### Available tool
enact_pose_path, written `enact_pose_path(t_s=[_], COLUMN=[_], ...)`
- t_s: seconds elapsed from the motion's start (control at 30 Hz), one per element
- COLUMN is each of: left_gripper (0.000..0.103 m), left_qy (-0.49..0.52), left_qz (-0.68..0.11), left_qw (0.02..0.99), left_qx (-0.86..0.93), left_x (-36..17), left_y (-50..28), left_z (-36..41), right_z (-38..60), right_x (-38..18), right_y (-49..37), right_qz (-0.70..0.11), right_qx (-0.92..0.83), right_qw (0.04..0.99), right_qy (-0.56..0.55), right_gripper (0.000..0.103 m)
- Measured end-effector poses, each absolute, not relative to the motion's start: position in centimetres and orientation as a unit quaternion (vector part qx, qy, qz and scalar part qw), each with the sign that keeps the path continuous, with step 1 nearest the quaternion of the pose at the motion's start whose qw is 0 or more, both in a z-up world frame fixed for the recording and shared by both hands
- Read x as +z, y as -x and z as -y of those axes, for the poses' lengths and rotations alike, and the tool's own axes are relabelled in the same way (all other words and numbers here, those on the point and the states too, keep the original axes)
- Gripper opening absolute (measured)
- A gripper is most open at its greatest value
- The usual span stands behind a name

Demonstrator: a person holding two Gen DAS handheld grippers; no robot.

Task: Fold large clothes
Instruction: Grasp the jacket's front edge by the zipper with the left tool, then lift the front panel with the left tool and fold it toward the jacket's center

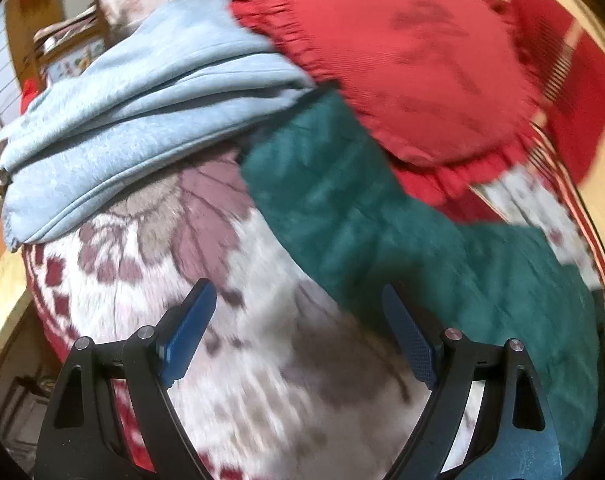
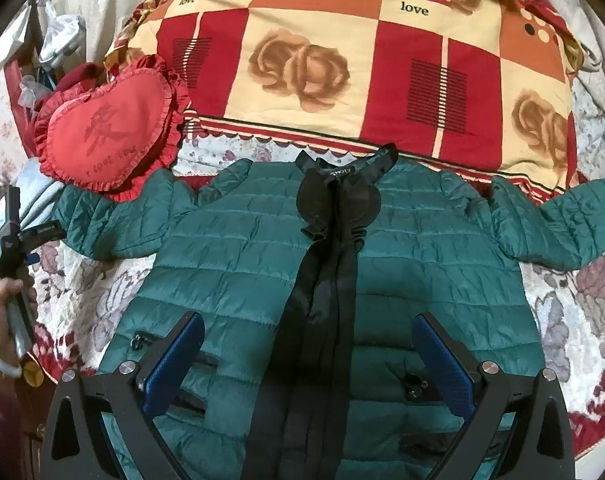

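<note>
A dark green quilted jacket lies spread flat on the bed, front up, black lined opening down its middle, both sleeves stretched out sideways. My right gripper is open and empty, hovering over the jacket's lower front. My left gripper is open and empty, above the floral blanket beside the jacket's left sleeve. In the right wrist view the left gripper shows at the far left edge, held in a hand, near that sleeve's cuff.
A red heart-shaped cushion overlaps the left sleeve's end; it also shows in the left wrist view. A folded light blue garment lies left of it. A red and cream patterned quilt lies behind the jacket. A floral blanket covers the bed.
</note>
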State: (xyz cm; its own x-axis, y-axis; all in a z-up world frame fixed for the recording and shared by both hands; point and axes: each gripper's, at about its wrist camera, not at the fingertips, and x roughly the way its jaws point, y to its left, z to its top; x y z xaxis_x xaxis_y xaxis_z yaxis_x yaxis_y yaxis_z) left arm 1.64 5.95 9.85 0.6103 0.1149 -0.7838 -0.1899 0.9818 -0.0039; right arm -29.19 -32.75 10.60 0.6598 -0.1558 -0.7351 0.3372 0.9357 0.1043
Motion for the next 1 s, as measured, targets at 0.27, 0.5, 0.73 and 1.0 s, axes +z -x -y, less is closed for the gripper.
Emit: enact_pose_path(t_s=[0.27, 0.5, 0.73, 1.0], left_gripper=[0.086, 0.08, 0.02, 0.013], left_qy=[0.054, 0.046, 0.086, 0.124], left_qz=[-0.44, -0.422, -0.437, -0.422], left_qw=[0.89, 0.901, 0.894, 0.897], left_qx=[0.111, 0.094, 0.041, -0.031], left_x=[7.7, 7.3, 7.2, 11.2], left_y=[-6.9, -9.3, -10.7, -6.8], left_z=[-8.3, -7.9, -8.6, -8.6], right_z=[33.4, 33.3, 33.2, 33.7], right_x=[9.9, 9.2, 8.8, 9.1], right_y=[28.1, 27.5, 26.9, 27.8], right_qz=[-0.402, -0.412, -0.419, -0.41], right_qx=[-0.133, -0.131, -0.125, -0.12], right_qw=[0.898, 0.894, 0.891, 0.894], right_qy=[-0.119, -0.12, -0.118, -0.138], right_gripper=[0.103, 0.103, 0.103, 0.103])
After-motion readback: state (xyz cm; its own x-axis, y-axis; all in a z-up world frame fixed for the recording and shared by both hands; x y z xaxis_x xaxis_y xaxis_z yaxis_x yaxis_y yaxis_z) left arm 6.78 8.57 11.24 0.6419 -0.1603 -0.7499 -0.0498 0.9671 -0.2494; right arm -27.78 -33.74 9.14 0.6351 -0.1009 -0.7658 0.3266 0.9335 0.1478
